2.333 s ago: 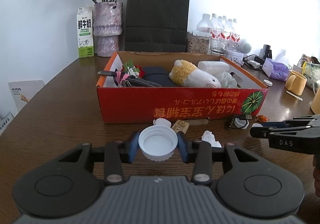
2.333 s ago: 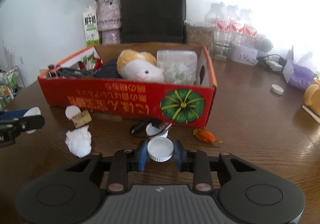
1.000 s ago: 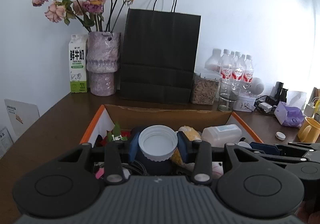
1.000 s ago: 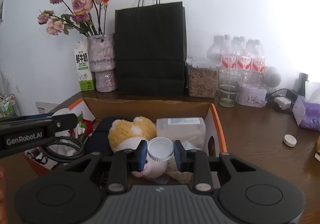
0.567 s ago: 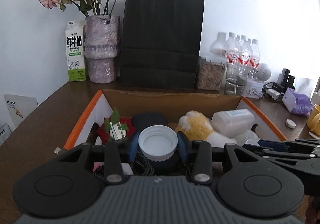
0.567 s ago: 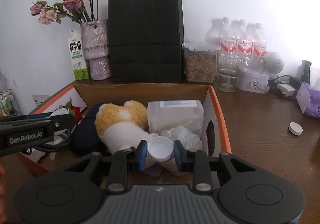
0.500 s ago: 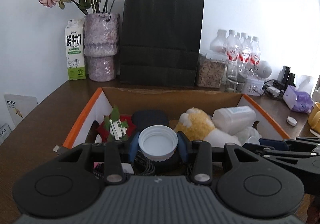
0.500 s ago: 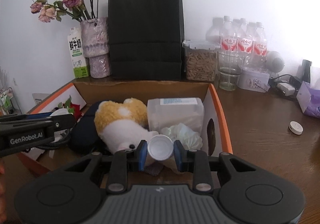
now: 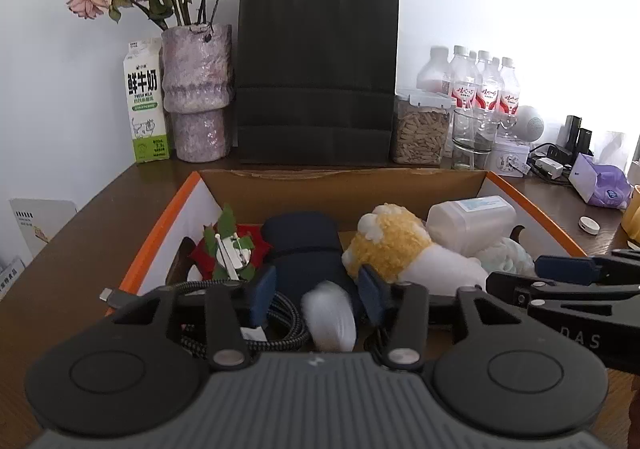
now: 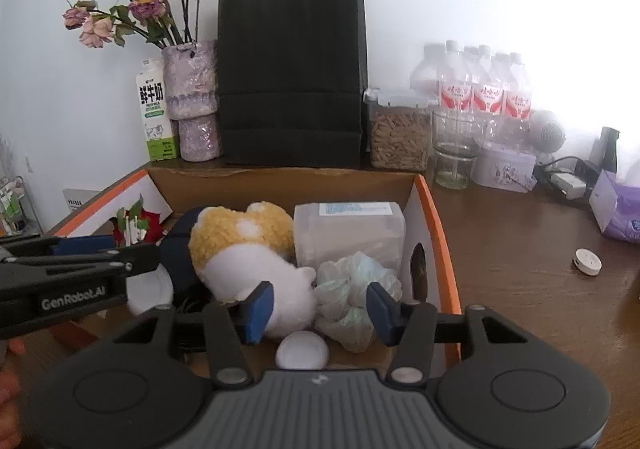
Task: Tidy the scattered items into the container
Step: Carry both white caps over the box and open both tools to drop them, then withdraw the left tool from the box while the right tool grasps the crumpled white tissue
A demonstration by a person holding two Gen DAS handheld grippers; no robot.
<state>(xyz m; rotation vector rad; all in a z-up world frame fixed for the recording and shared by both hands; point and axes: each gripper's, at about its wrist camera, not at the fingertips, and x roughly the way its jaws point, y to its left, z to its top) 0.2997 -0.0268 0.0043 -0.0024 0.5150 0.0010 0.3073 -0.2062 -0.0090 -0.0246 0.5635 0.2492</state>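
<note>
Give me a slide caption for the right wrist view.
Right tool opening above the box, white cap dropping free beside the plush toy.

The right gripper (image 10: 316,307) is opening over the cardboard box (image 10: 438,249); a white cap (image 10: 302,351) lies free below its jaws.

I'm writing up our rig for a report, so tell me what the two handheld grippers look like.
Both are matte black plastic. Each has a ribbed grey body, two round black discs, silver pivot pins, and two black fingers ending in blue pads. The left gripper carries white "GenRobot.AI" lettering on its side, seen from the right wrist view. The right gripper shows embossed letters "DAS" on its side. No cables or sleeves show.
</note>
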